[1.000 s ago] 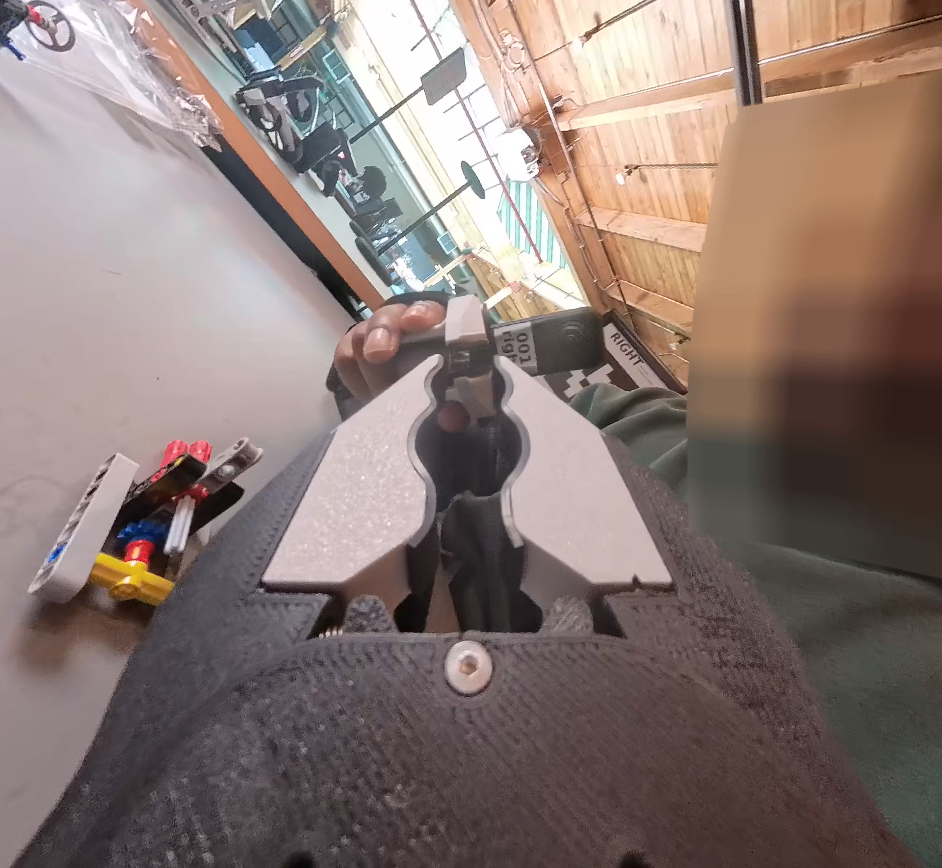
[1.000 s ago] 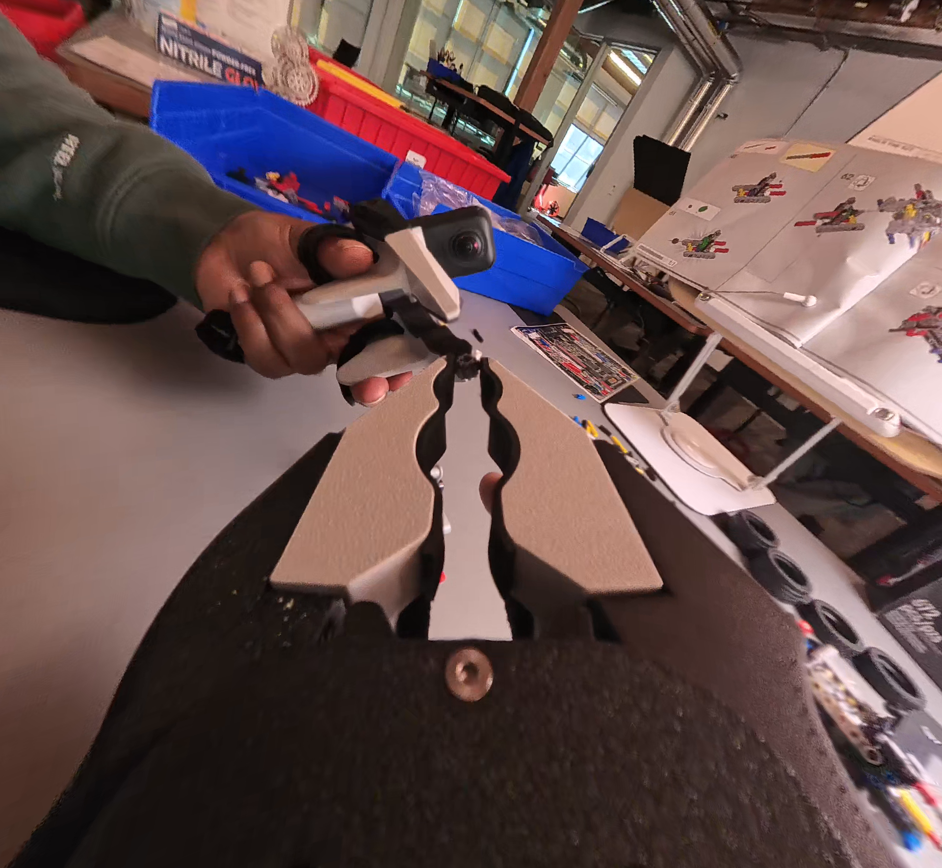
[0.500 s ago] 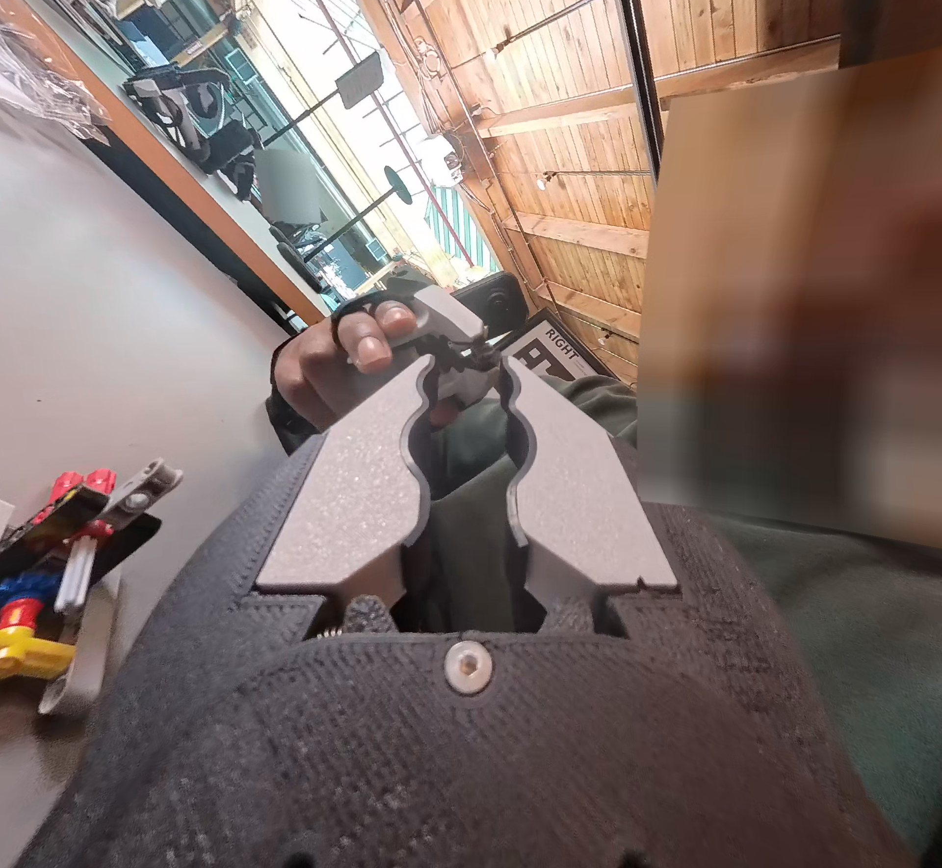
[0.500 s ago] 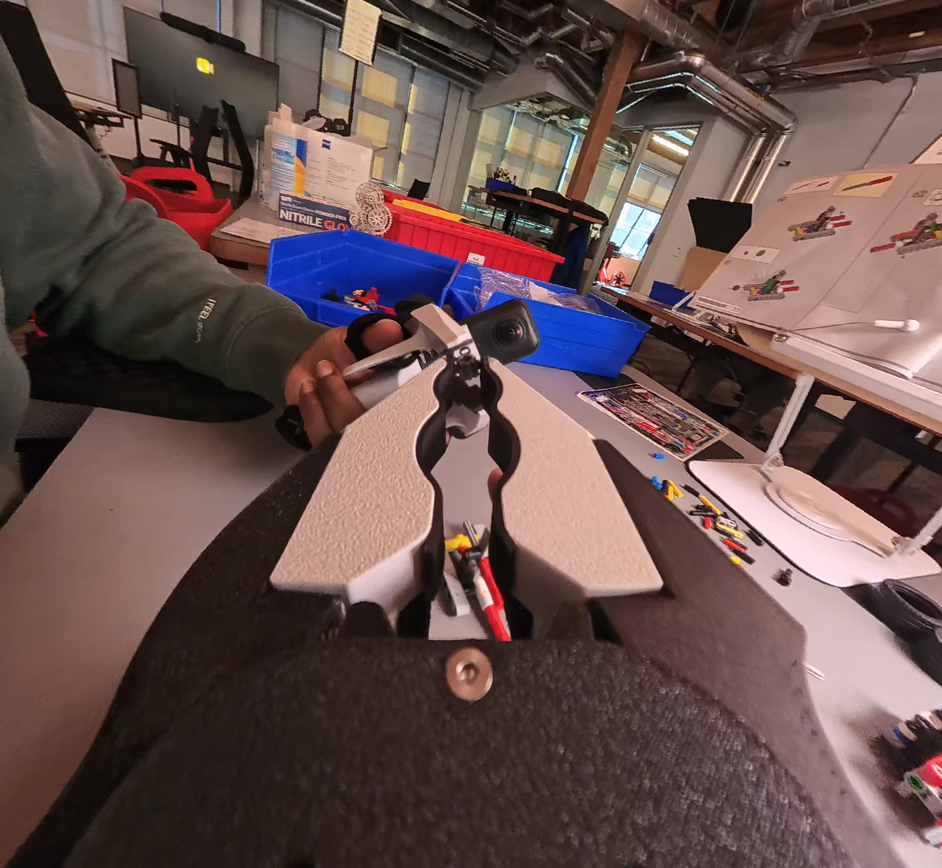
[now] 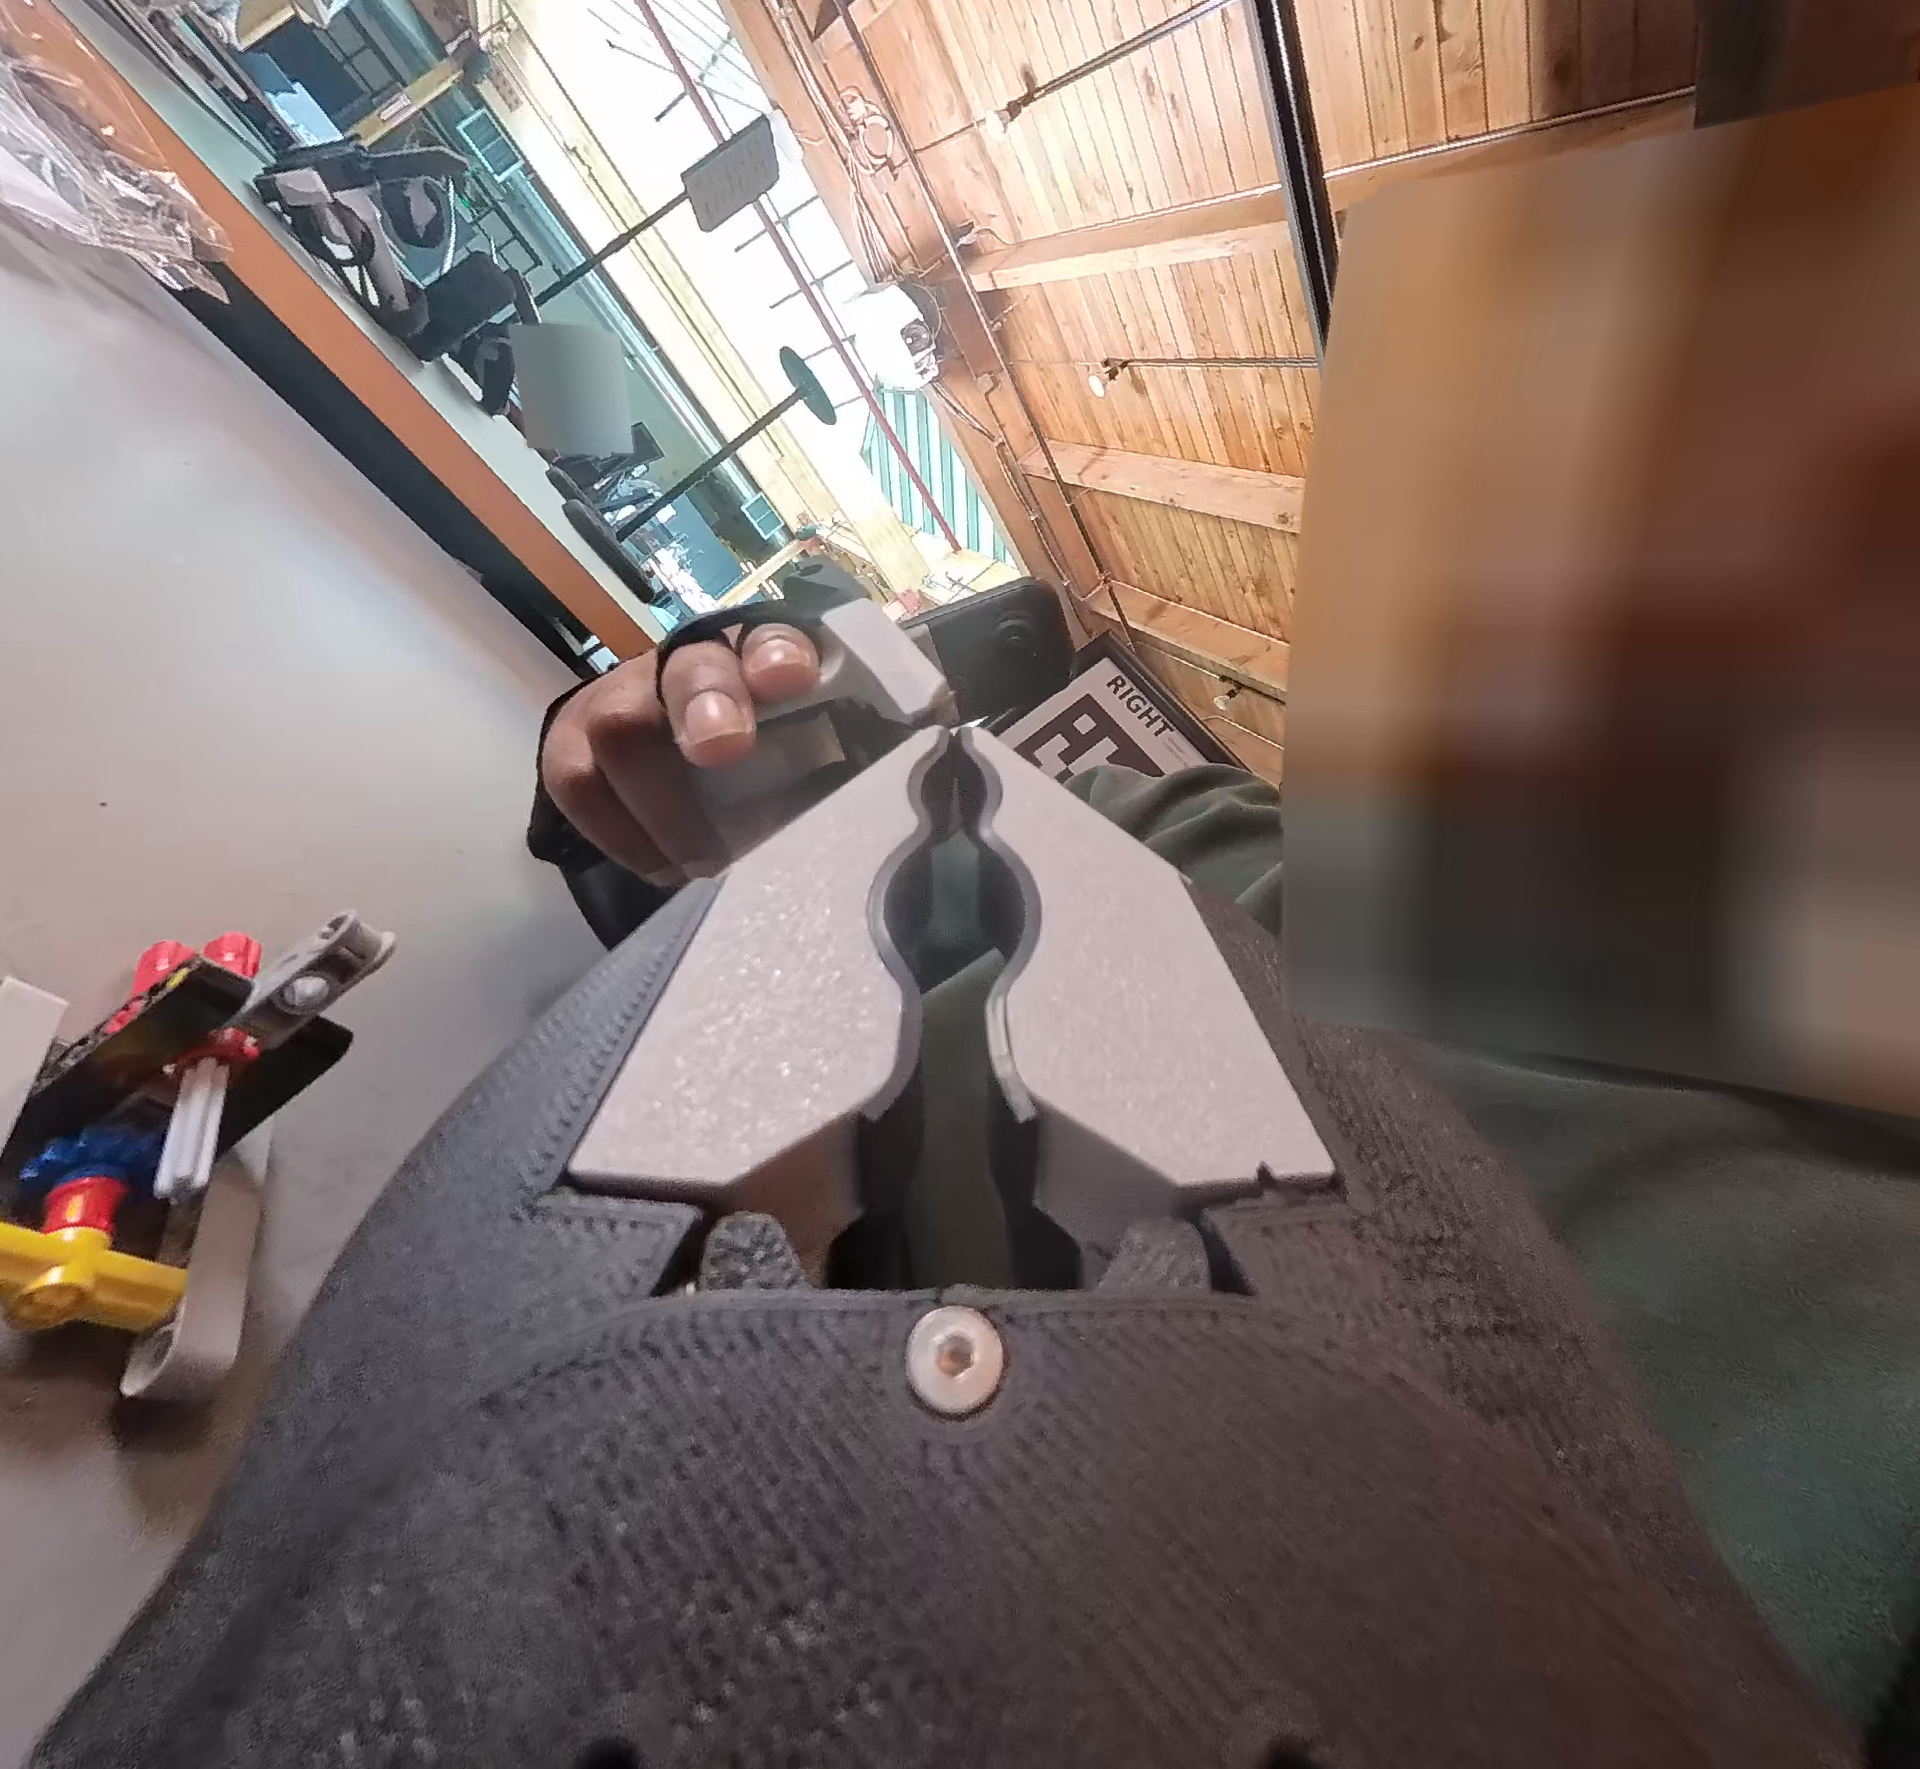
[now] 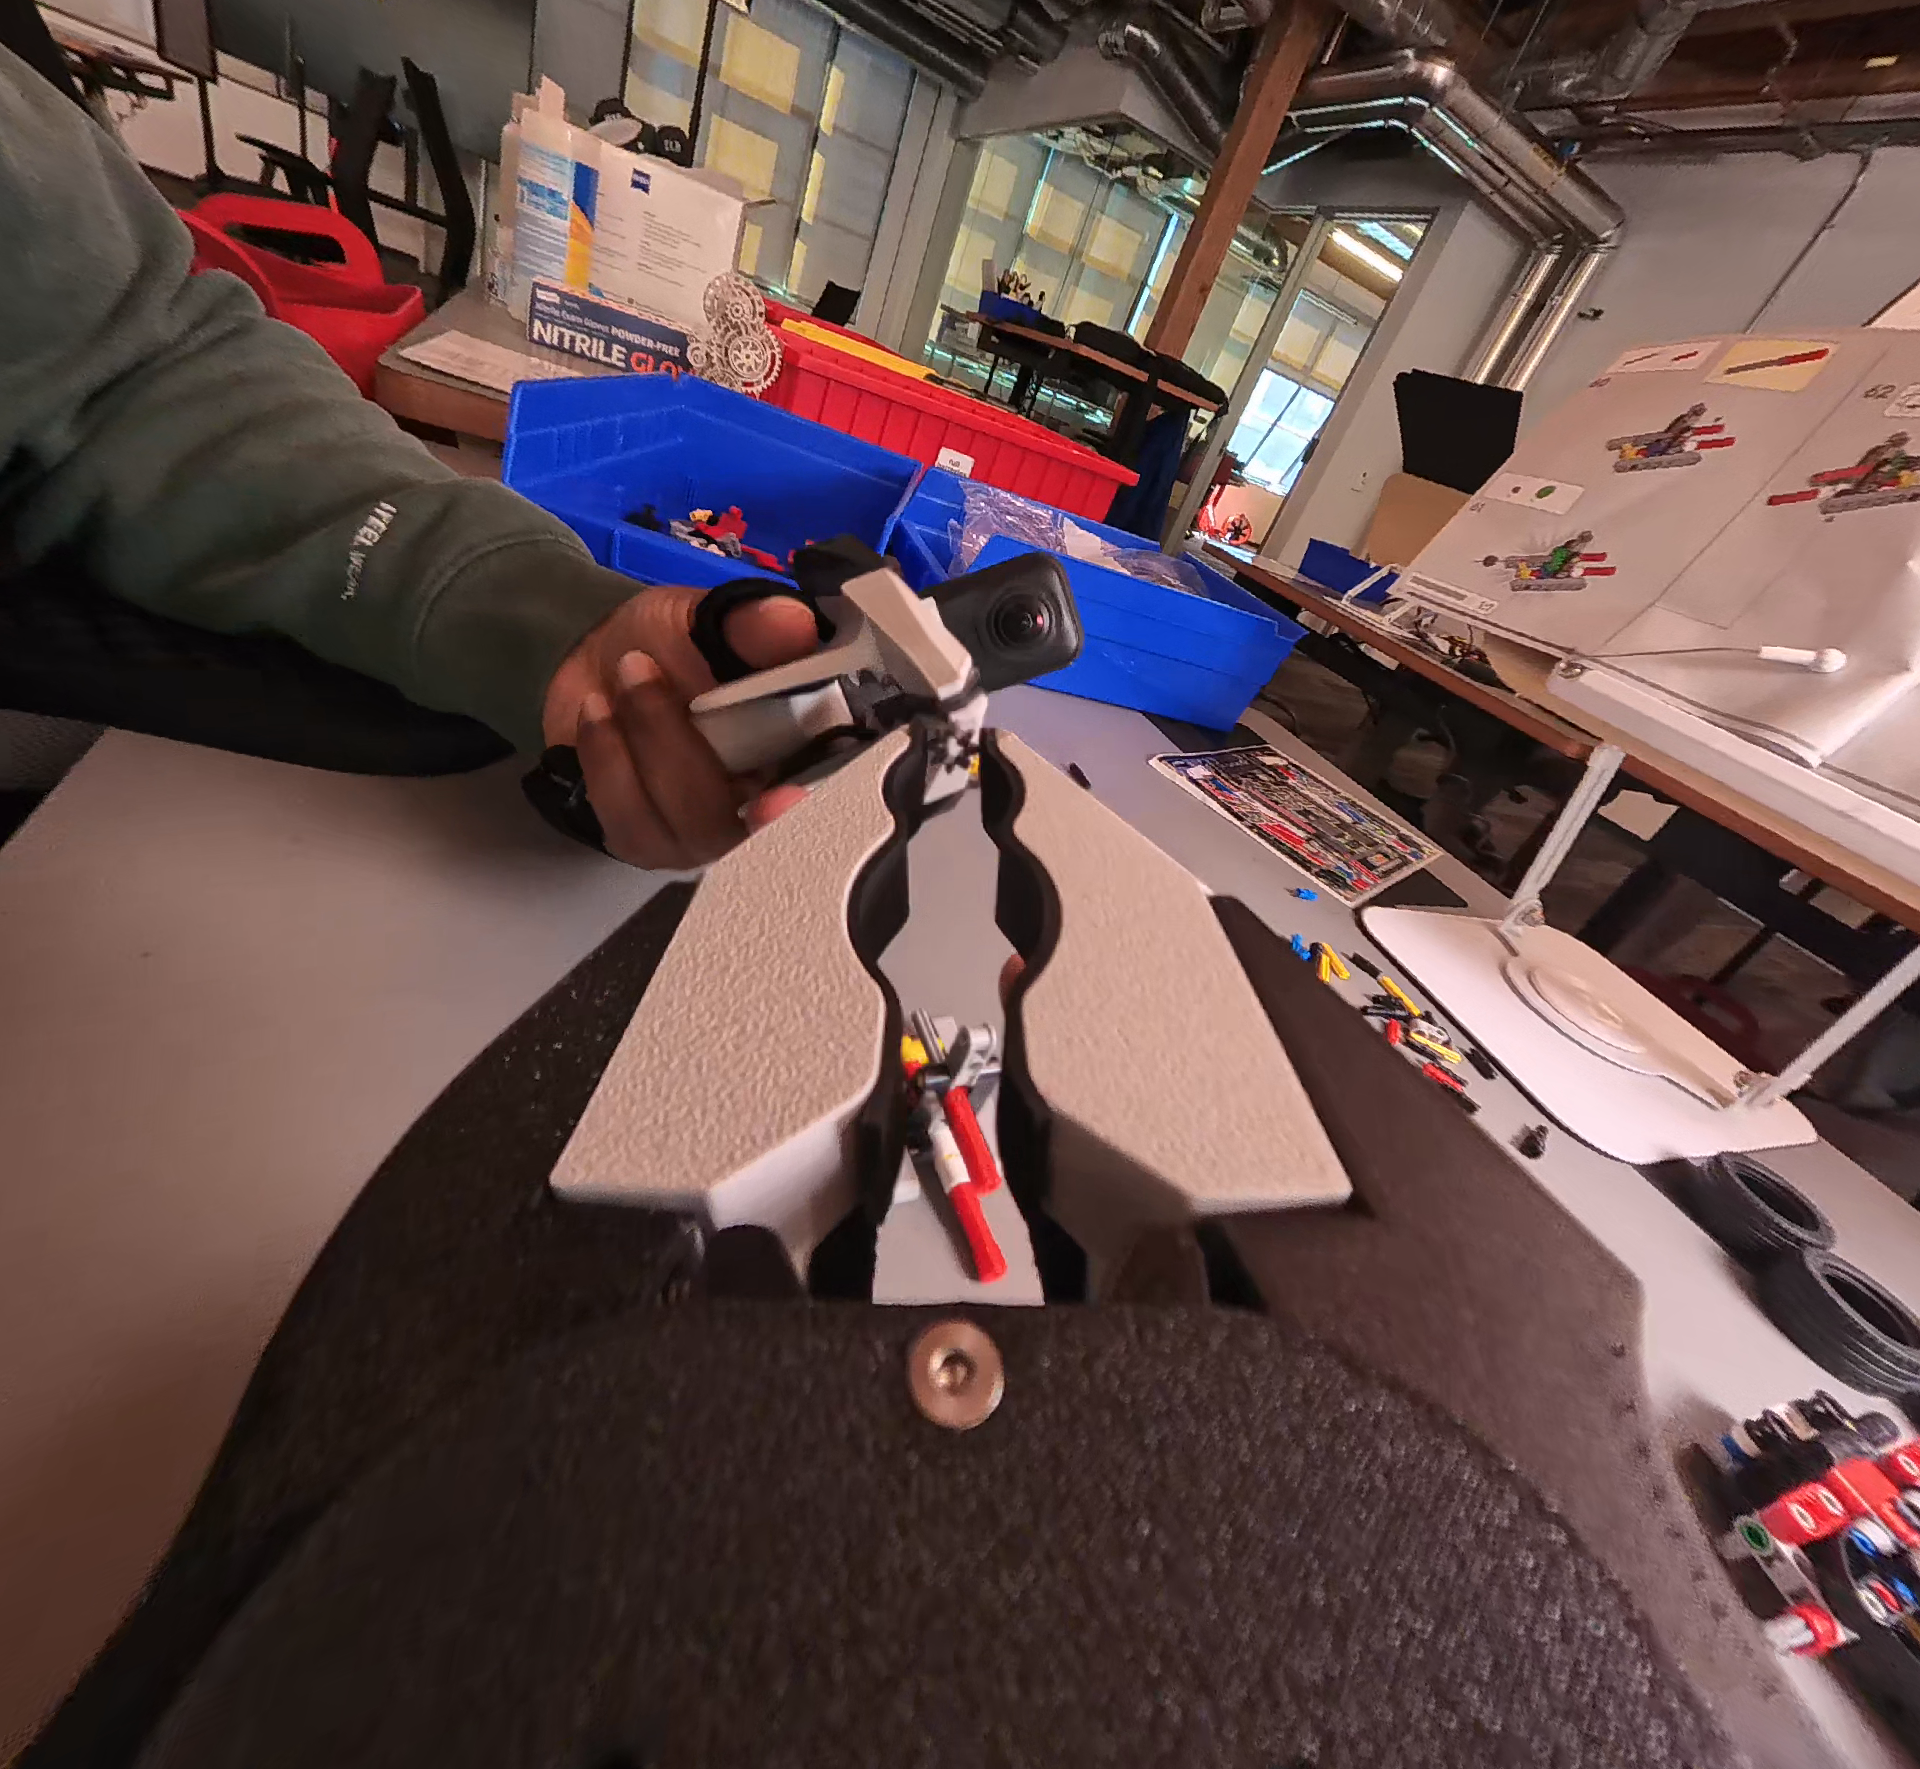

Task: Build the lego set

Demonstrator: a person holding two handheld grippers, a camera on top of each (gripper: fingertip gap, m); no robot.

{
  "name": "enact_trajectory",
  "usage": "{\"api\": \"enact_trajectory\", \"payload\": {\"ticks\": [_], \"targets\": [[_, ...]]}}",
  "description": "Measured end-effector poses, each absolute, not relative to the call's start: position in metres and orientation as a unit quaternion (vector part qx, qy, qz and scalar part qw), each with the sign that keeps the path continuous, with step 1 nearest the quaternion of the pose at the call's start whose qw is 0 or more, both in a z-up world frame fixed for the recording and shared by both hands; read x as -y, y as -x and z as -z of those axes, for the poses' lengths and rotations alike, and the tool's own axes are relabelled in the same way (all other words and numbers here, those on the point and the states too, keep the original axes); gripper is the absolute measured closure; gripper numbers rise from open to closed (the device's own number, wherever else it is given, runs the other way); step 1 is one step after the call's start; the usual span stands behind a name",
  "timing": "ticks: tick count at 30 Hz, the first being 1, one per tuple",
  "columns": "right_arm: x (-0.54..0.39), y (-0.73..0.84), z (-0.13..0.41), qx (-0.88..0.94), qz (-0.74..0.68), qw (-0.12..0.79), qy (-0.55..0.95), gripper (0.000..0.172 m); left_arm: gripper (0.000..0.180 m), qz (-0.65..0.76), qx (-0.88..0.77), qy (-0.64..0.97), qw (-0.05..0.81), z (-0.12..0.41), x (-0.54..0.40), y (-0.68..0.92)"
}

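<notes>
Grey tabletop (image 6: 260, 992) lies bare at the left, crowded with loose pins (image 6: 1392, 1002) and tyres (image 6: 1787, 1231) at the right. The left gripper (image 5: 951, 732) has its fingertips together on nothing. Only the right wrist view shows the right gripper (image 6: 951, 758) pinching a small white-and-black toy-brick piece (image 6: 954, 763) held aloft; a red-and-yellow brick assembly (image 5: 135, 1127) lies beneath.

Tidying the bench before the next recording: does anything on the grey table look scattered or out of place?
Yes. Small yellow, red, blue and black plastic pins lie strewn loose on the grey table beside the white stand base, outside the blue plastic bins. Black rubber tyres sit at the table's edge.
</notes>
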State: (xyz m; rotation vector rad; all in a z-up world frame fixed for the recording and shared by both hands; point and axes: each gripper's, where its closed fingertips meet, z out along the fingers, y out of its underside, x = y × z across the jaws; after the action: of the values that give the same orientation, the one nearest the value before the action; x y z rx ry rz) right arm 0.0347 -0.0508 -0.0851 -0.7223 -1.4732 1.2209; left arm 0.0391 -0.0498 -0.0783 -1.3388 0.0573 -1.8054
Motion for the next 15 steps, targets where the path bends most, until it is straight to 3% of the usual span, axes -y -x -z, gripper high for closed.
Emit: {"api": "enact_trajectory", "payload": {"ticks": [6, 11, 15], "targets": [[0.048, -0.033, 0.087, 0.614, -0.504, 0.526, 0.304, 0.163, 0.179, 0.697, -0.015, 0.562, 0.444, 0.087, 0.045, -0.034], [0.053, -0.033, 0.09, 0.626, -0.499, 0.524, 0.293, 0.163, 0.163, 0.693, -0.027, 0.574, 0.435, 0.091, 0.047, -0.039], [0.06, -0.035, 0.091, 0.633, -0.504, 0.517, 0.28, 0.164, 0.169, 0.711, -0.053, 0.569, 0.408, 0.09, 0.056, -0.051]]}}
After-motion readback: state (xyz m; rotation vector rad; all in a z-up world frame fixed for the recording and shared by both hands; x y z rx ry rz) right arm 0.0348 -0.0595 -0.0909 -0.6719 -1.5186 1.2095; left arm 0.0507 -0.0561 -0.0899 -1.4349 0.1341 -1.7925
